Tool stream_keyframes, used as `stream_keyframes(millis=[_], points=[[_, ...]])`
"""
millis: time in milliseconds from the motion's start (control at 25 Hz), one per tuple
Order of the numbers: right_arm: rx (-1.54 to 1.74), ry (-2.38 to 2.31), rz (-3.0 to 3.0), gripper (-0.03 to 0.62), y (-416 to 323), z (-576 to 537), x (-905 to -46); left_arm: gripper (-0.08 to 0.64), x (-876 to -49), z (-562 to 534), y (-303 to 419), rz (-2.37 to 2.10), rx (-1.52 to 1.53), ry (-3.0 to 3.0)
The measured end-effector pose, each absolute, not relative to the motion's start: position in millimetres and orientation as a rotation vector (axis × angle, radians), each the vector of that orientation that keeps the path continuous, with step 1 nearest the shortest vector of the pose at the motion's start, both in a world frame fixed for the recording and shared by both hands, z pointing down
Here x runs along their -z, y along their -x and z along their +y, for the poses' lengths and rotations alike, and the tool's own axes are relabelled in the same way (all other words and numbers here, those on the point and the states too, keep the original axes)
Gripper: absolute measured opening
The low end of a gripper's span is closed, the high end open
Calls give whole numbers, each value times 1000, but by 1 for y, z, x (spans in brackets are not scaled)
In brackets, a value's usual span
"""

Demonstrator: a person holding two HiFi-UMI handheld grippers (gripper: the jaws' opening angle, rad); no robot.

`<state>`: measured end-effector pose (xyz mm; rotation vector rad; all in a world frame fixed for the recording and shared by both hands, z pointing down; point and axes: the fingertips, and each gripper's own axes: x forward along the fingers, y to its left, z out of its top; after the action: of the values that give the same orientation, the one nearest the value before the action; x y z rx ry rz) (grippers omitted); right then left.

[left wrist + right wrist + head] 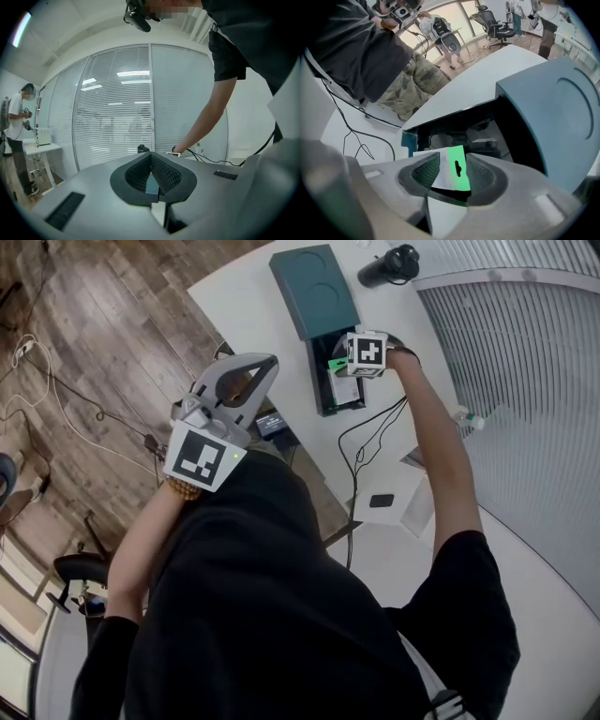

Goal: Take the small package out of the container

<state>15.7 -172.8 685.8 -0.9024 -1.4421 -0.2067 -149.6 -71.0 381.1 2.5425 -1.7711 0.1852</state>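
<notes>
Teal and smooth, the container (325, 401) lies on the white desk (248, 301). Its flat lid (314, 287), pressed with two shallow rings, covers only the far end, so the near end is open. Inside, the dark hollow holds a few pale, boxy things too dim to name. At that open end the right hand-held gripper (452, 158) points steeply down with its jaws wide. The package (450, 176), a thin flat pack with a green header card and a hang hole, stands between the ribbed pads (425, 172), which do not visibly clamp it. The left hand-held gripper (151, 155) has its jaws closed together on nothing and hangs off the desk's edge over the wood floor (103, 343). A black cable (370, 432) loops beside the container's near end. Bare desk lies on the other side, out to the rounded edge.
</notes>
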Motion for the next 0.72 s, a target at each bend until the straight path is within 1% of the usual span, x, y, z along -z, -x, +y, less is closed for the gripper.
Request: stream_keyframes(millis=[480,520,600,720], points=[[131,932,-1293,169,-34,-170,-667,6,-378,-71,154,-1774,-164,-2537],[123,936,-1285,155,-34,-168,-662,6,-378,-69,154,-1775,-164,-2533],[133,946,-1269,104,-33,-167,-654,6,-378,-67,153,-1772,-163,-2522],[160,953,-1240,95,-37,-167,-649,6,-377,-66,148,-1764,-153,-2534]])
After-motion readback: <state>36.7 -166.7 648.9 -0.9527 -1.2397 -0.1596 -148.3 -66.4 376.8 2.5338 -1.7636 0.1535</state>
